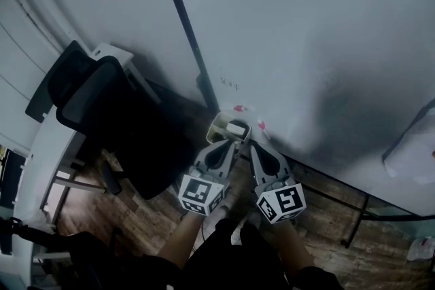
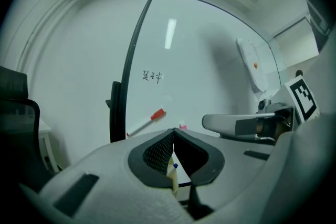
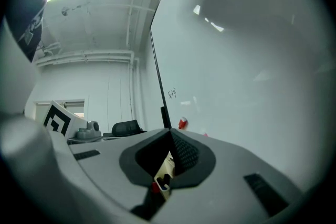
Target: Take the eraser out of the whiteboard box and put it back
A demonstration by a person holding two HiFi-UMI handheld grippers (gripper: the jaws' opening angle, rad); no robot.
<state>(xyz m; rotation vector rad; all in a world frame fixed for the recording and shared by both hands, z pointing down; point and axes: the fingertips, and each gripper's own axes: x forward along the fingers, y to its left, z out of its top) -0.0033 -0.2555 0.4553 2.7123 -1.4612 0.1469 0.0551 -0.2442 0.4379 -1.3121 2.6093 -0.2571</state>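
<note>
The whiteboard box (image 1: 219, 125) is a small cream tray fixed low on the whiteboard (image 1: 306, 30). The pale eraser (image 1: 236, 128) lies inside it. Both grippers hang side by side just below the box, pointing at it. My left gripper (image 1: 233, 145) is shut and empty, its pads meeting at the tip in the left gripper view (image 2: 173, 131). My right gripper (image 1: 253, 146) is also shut with nothing held (image 3: 170, 132). Below the closed pads of each gripper, part of the cream box (image 2: 172, 171) (image 3: 163, 176) shows.
Red-capped markers (image 1: 239, 107) (image 1: 262, 126) stick to the board by the box; one shows in the left gripper view (image 2: 149, 119). A black office chair (image 1: 102, 105) and a white desk (image 1: 41, 159) stand left. A paper sheet (image 1: 414, 149) hangs at the right.
</note>
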